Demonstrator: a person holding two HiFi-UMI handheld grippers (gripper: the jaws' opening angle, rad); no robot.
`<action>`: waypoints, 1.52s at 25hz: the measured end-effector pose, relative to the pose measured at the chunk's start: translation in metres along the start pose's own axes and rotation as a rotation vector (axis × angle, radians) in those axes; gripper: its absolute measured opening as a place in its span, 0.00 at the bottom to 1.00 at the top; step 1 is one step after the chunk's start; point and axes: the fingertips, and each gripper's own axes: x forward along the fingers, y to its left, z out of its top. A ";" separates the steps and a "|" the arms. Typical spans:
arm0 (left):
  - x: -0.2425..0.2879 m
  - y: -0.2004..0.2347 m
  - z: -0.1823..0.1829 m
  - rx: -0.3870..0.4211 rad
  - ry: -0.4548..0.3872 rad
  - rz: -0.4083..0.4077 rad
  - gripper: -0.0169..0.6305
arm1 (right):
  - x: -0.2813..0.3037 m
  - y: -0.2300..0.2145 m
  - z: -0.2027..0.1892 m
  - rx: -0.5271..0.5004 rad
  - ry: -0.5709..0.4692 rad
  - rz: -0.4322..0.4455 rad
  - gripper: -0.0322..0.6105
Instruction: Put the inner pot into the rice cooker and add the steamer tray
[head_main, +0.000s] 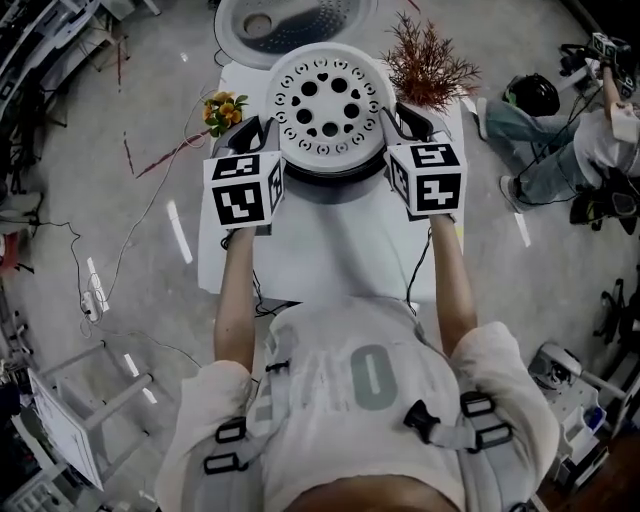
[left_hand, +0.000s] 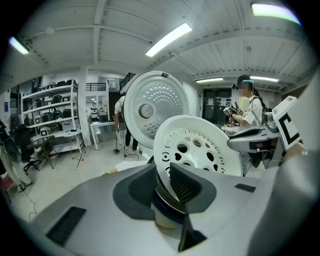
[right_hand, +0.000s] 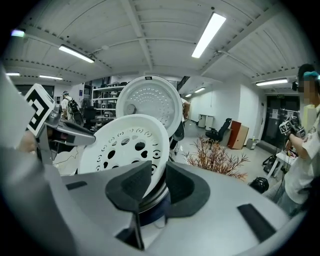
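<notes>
A white steamer tray (head_main: 328, 100) with round and heart-shaped holes is held flat over the rice cooker (head_main: 335, 185), whose lid (head_main: 280, 22) stands open behind it. My left gripper (head_main: 255, 135) is shut on the tray's left rim and my right gripper (head_main: 408, 125) on its right rim. In the left gripper view the tray (left_hand: 200, 150) runs between the pads of the left gripper (left_hand: 162, 177), with the lid (left_hand: 150, 107) beyond. The right gripper view shows the tray (right_hand: 125, 145) pinched by the right gripper (right_hand: 159, 182). Under it lies the inner pot's metal rim (right_hand: 152, 197).
The cooker stands on a small white table (head_main: 330, 260). Orange flowers (head_main: 225, 108) sit at its back left corner and a reddish dried plant (head_main: 430, 65) at the back right. A person (head_main: 590, 130) sits on the floor to the right. Cables trail over the floor at left.
</notes>
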 end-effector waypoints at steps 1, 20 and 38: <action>0.002 0.000 -0.001 0.002 0.004 0.000 0.17 | 0.001 0.000 -0.001 0.003 0.003 0.000 0.20; 0.034 -0.002 -0.032 0.046 0.106 -0.023 0.15 | 0.025 -0.001 -0.037 -0.011 0.147 0.017 0.19; 0.026 0.008 0.010 0.068 -0.031 0.031 0.11 | 0.024 0.000 -0.008 -0.037 0.045 -0.011 0.06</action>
